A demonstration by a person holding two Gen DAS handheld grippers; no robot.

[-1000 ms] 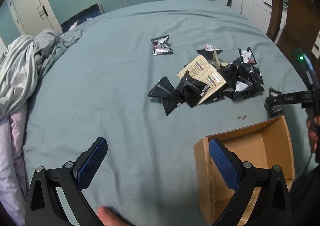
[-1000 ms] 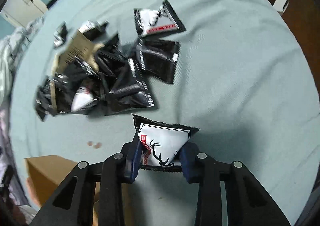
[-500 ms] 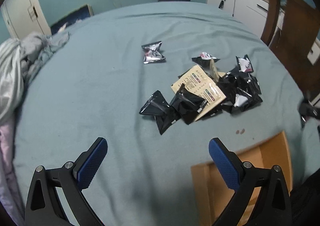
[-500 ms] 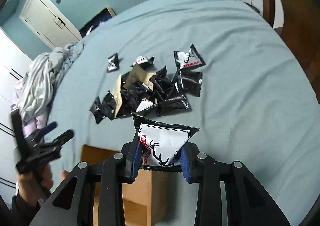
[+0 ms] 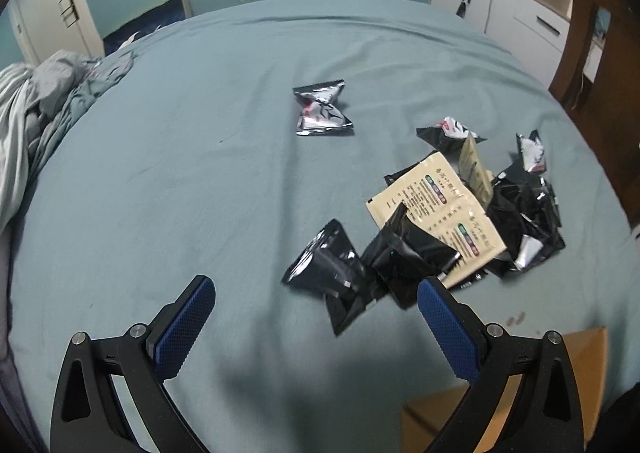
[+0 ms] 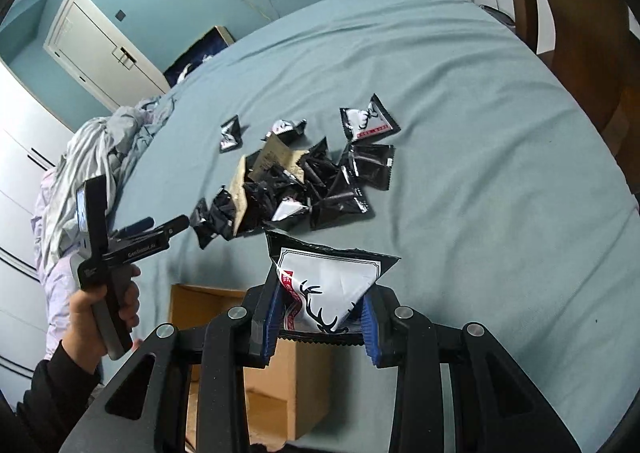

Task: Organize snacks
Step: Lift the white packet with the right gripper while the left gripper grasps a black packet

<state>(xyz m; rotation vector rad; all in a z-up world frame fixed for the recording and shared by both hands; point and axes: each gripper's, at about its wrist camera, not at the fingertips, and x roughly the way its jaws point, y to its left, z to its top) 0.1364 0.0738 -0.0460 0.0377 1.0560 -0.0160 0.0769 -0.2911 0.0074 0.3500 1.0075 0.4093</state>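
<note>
Teal-sheeted bed [image 6: 460, 93] underneath everything, spread wide across both views. Near its front edge, an open cardboard box [image 6: 224, 317], seen below and left of the right tongs. Beyond the box, a loose pile of black snack packets [image 6: 304, 185] with a beige sachet [image 5: 436, 209] on top; one silver-and-black packet [image 5: 322, 113] apart, farther out.

Carry-and-drop step, judging by the layout: right tongs [image 6: 320, 327] clamped on a white deer-print packet [image 6: 326, 289], held in the air just right of the box. Next: shift left over the opening, then release.

Left tongs [image 5: 316, 327] spread wide and empty, low over the sheet, aimed at the nearest black triangular packet [image 5: 324, 265]. Next there: advance, straddle the packet, squeeze.
</note>
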